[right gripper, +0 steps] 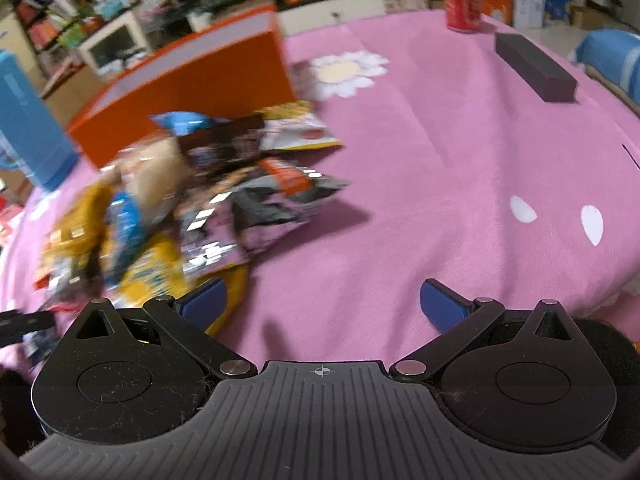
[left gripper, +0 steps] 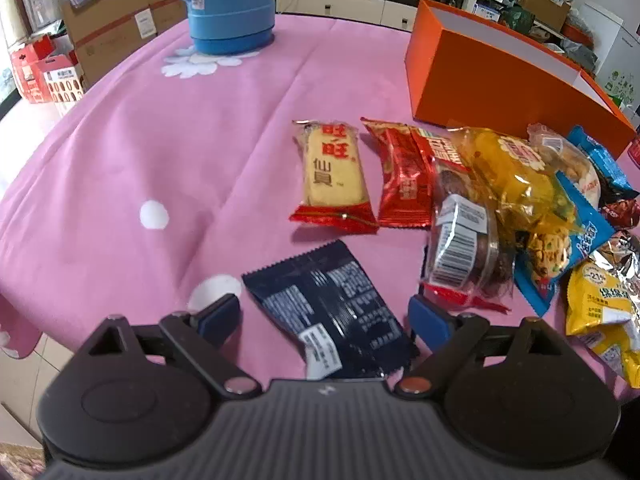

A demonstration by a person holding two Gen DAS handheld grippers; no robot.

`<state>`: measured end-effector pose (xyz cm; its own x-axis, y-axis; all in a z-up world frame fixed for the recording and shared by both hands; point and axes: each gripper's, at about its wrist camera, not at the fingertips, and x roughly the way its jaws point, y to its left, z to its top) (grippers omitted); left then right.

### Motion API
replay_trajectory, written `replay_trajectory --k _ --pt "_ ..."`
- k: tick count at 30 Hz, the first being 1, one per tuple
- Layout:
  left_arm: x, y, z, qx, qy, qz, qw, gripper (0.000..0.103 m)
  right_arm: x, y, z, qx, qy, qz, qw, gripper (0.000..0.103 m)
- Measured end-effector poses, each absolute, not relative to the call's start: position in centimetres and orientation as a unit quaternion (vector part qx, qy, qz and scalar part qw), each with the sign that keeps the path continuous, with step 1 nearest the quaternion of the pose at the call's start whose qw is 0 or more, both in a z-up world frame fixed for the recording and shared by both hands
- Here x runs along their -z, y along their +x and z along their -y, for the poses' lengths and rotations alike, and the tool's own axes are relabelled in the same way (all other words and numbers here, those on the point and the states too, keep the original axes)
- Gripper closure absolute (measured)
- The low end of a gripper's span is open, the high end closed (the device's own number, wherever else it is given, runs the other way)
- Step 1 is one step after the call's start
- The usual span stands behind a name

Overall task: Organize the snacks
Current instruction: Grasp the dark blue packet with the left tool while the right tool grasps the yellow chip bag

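In the left wrist view, a dark navy snack packet (left gripper: 332,308) lies back side up on the pink tablecloth (left gripper: 160,140). It sits between the blue pads of my left gripper (left gripper: 324,320), which is open, and the pads stand clear of it. Beyond it lie a rice cracker packet (left gripper: 334,172), a red packet (left gripper: 404,180), a clear round tub (left gripper: 464,248) and a yellow packet (left gripper: 520,176). An open orange box (left gripper: 480,76) stands behind them. My right gripper (right gripper: 323,306) is open over bare cloth, beside a blurred snack pile (right gripper: 192,200).
A blue thermos jug (left gripper: 232,4) stands at the far side of the table. In the right wrist view a red can (right gripper: 462,0) and a dark oblong block (right gripper: 536,68) sit far right. Cardboard boxes and cluttered shelves surround the table.
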<state>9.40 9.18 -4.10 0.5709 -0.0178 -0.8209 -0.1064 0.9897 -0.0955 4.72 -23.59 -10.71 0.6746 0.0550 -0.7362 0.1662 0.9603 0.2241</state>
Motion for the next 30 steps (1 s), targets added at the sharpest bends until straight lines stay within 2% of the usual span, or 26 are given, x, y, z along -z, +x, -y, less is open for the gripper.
replay_trajectory --k 7,12,20,25,27,30 --pt "3.9 8.9 -8.1 -0.013 -0.075 -0.450 0.890 0.012 9.8 5.3 17.9 -0.048 0.066 -0.406 0.910 0.010" --pt "3.9 8.4 -8.0 -0.015 -0.050 -0.441 0.896 0.011 10.9 6.8 15.6 -0.076 0.060 -0.431 0.897 0.011" --pt "4.3 8.7 -9.7 -0.021 -0.073 -0.447 0.891 0.010 10.1 6.0 13.0 -0.153 0.090 -0.456 0.872 0.011" --pt "4.4 8.7 -10.1 -0.020 -0.088 -0.446 0.890 0.010 7.7 5.0 14.5 -0.066 0.040 -0.365 0.928 0.014" --pt "4.5 8.7 -9.9 -0.018 -0.090 -0.449 0.889 0.010 7.8 5.3 13.9 -0.025 -0.013 -0.327 0.945 0.014" --pt "4.6 8.6 -9.8 -0.016 -0.083 -0.448 0.890 0.010 10.6 6.6 12.7 -0.023 -0.059 -0.357 0.932 0.012"
